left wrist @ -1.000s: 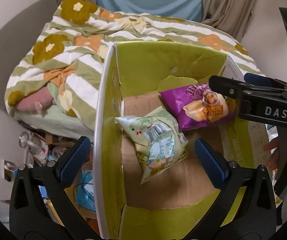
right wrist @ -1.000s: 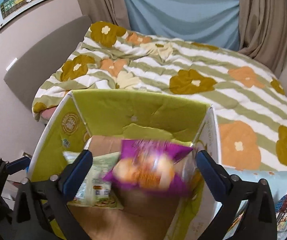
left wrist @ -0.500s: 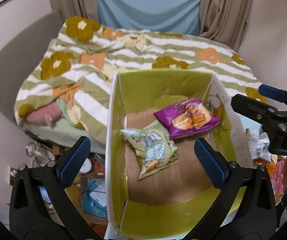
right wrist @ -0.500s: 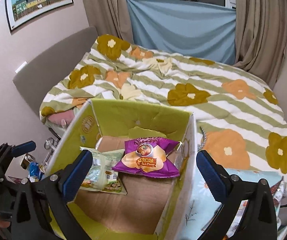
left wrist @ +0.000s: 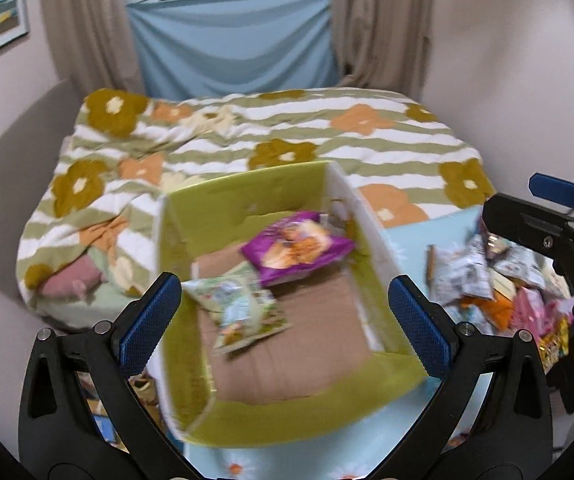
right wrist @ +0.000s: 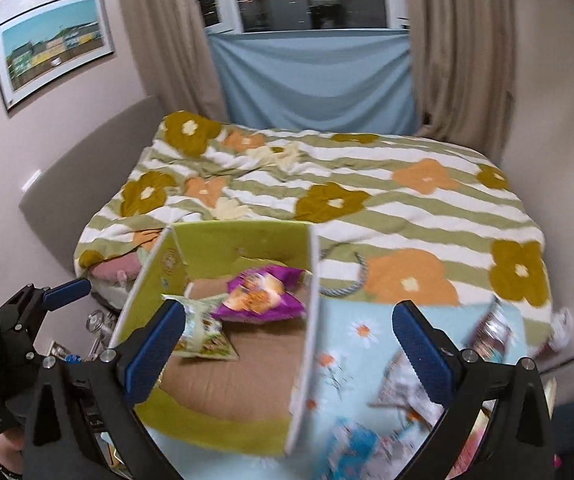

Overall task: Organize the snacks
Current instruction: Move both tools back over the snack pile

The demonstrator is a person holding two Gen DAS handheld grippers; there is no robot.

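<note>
Left gripper (left wrist: 285, 312): jaws spread wide, nothing between the blue pads; it hangs above the near end of the box. Also seen at the left edge of the right wrist view (right wrist: 67, 290).

Box (left wrist: 247, 188): open cardboard carton, yellow-green inner walls, white outer faces, brown floor. Long axis runs from the near edge away toward the bed. It sits on the left part of the desk.

Green-white snack bag (left wrist: 243, 308): pale pouch with green print and small pictures, blurred. It lies flat on the box floor at the left side, long axis slanting from far-left to near-right. Label text cannot be read.

Purple snack bag (left wrist: 297, 246): glossy purple pouch, orange-yellow snack picture in the middle. It lies in the far right part of the box, long axis across the box, left to right. One corner overlaps the far end of the green-white bag; its right end is at or near the right wall.

Desk (right wrist: 357, 334): covered with a light blue cloth printed with daisies; the box stands on it.

Loose snack pile (left wrist: 483, 280): mixed pouches, white, orange, pink and yellow, heaped on the desk to the right of the box, apart from it. Single packs too blurred to tell.

Right gripper (right wrist: 287, 346): released, jaws wide, empty; it sits over the box's right wall. From the left wrist view (left wrist: 555, 216) it is above the snack pile.

Bed (right wrist: 367, 184): behind the desk, striped green and white quilt with brown and orange flowers.
</note>
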